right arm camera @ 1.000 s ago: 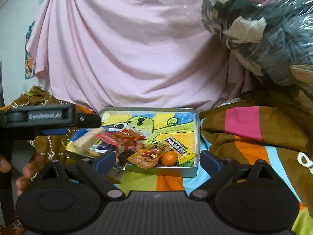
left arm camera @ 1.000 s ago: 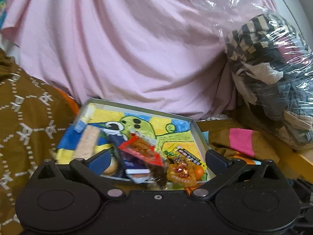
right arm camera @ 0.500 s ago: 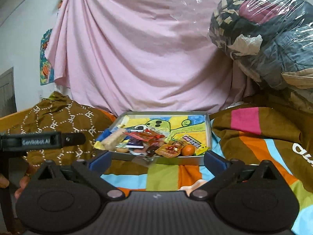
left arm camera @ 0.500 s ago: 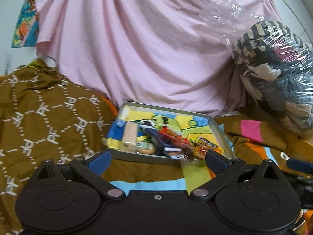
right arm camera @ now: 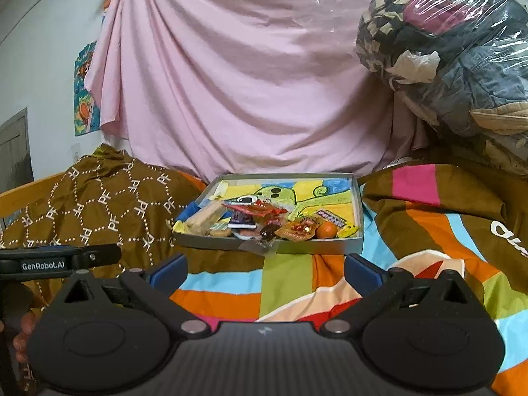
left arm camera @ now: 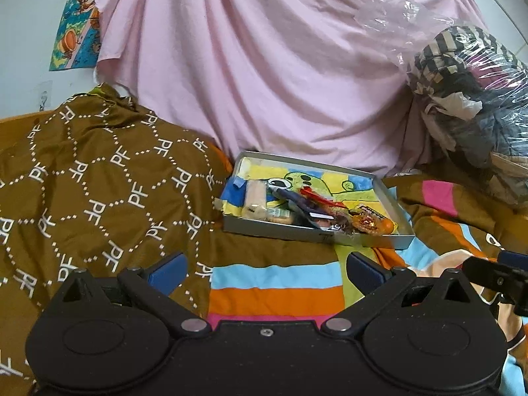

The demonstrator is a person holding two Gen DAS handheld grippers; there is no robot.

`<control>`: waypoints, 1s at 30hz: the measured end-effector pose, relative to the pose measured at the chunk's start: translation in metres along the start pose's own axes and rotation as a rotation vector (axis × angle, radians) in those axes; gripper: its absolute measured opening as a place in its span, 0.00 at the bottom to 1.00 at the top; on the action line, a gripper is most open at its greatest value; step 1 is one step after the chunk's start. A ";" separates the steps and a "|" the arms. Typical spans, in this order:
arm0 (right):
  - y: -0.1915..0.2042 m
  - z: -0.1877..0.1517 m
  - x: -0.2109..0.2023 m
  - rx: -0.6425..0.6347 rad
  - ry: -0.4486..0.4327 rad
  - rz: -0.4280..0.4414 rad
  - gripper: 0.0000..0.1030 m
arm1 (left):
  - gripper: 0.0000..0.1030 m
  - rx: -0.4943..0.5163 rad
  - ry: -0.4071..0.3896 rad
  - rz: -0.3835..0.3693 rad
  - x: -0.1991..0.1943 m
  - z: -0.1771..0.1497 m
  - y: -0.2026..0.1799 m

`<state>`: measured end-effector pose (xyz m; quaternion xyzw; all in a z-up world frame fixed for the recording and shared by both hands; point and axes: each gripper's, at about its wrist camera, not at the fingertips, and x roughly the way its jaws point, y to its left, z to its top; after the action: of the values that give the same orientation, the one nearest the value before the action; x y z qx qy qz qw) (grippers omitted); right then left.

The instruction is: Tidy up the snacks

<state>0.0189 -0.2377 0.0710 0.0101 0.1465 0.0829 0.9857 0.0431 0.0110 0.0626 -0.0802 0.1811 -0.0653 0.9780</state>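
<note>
Snacks (right arm camera: pixel 264 222) are sitting piled in the grey tray (right arm camera: pixel 358 204).
Both grippers, left (left arm camera: pixel 264 269) and right (right arm camera: pixel 265 269), are hovering short of it, fingers spread, gripping nothing.

Likely a bedroom: patterned bedding (right arm camera: pixel 429 247), wall poster (left arm camera: pixel 77 23).

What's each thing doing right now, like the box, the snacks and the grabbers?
Tray: open, no lid, flat on the bedspread.
Snacks: piled along the tray's front edge.
Small orange: unpeeled, in the tray.
Left hand-held gripper: open, empty.
Right hand-held gripper: open, empty.
Bag of clothes: wrapped in clear plastic.
</note>
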 end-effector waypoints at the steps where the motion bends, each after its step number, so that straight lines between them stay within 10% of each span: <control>1: 0.001 -0.002 0.000 -0.001 0.006 0.000 1.00 | 0.99 0.001 0.000 0.001 -0.001 -0.001 0.001; 30: 0.017 -0.042 0.014 0.027 0.128 -0.027 1.00 | 0.99 0.036 0.098 0.042 -0.006 -0.042 0.015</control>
<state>0.0169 -0.2188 0.0279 0.0163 0.2104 0.0682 0.9751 0.0237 0.0208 0.0238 -0.0556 0.2290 -0.0520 0.9704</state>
